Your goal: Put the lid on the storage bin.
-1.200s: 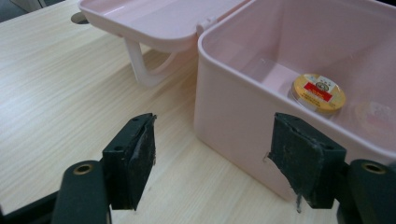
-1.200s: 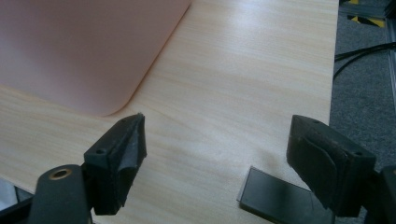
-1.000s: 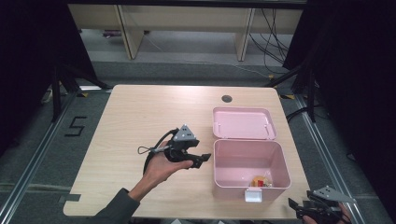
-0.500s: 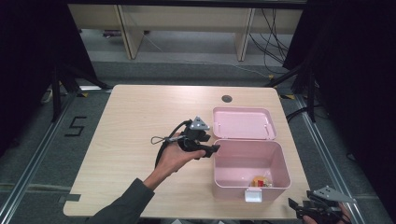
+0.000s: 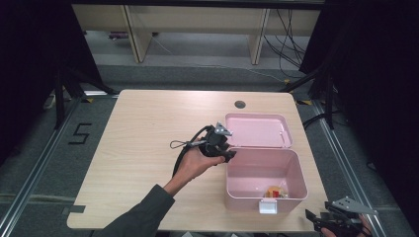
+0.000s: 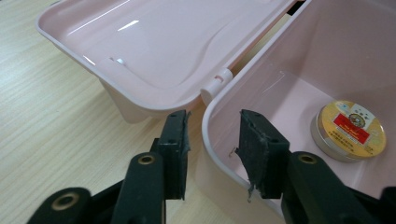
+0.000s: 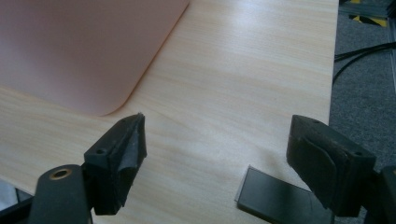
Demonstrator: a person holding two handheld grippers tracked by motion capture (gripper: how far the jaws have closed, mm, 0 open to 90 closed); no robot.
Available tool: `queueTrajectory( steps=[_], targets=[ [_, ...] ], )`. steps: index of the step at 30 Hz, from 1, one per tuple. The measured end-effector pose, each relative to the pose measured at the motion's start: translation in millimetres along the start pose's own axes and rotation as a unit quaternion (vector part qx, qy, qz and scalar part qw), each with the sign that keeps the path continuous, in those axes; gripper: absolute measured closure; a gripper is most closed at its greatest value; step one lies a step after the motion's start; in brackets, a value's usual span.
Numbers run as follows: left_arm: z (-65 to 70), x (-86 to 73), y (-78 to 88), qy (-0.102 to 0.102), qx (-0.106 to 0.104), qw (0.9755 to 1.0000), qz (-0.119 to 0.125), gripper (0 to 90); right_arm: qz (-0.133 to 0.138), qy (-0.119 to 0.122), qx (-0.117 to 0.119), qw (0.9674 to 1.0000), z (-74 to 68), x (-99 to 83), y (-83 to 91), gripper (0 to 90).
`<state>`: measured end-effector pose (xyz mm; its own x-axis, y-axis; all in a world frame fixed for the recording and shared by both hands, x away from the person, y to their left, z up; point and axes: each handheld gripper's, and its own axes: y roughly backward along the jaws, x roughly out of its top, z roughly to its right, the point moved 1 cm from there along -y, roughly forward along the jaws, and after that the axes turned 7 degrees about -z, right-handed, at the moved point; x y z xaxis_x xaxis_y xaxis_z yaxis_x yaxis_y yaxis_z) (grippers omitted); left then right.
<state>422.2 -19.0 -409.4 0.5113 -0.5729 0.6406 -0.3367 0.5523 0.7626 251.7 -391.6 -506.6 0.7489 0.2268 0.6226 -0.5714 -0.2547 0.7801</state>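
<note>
The left gripper [image 6: 212, 140] has just been closing, its jaws straddling the pink box's [image 6: 299, 60] rim without yet pressing it. The box's open lid [image 6: 154, 42] is lying just beyond. The right gripper [image 7: 215, 149] is hovering spread wide, the box ahead to its left.

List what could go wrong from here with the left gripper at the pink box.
1. The left gripper straddles the pink box's left wall near the hinge, and its jaws have just been closing; a pinch and pull there might tilt or drag the light box.
2. The open lid lies flat right beside the gripper; a sideways move could knock it.
3. The round tin sits loose inside and would likely slide if the box tips.
</note>
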Motion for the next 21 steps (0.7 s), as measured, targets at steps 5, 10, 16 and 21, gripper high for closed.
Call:
queueTrajectory(
  steps=[5,10,16,21],
  targets=[
    [1.6,2.0,-7.0,-0.005,0.006,0.9999,-0.011,66.1,-0.004,-0.009,-0.001,1.0,0.9,1.4,0.5,21.0],
    [3.5,2.6,-11.1,-0.009,0.009,0.9997,-0.02,72.9,-0.008,-0.004,-0.002,1.0,0.4,5.7,-0.5,21.2],
    [5.1,4.5,-11.8,0.0,0.021,0.9996,-0.019,76.6,-0.004,0.015,-0.02,0.9997,7.2,12.5,0.5,21.3],
    [6.7,4.5,-11.5,0.001,0.027,0.9995,-0.018,77.0,-0.01,0.005,-0.01,0.9999,9.6,24.7,-3.0,22.0]
  ],
)
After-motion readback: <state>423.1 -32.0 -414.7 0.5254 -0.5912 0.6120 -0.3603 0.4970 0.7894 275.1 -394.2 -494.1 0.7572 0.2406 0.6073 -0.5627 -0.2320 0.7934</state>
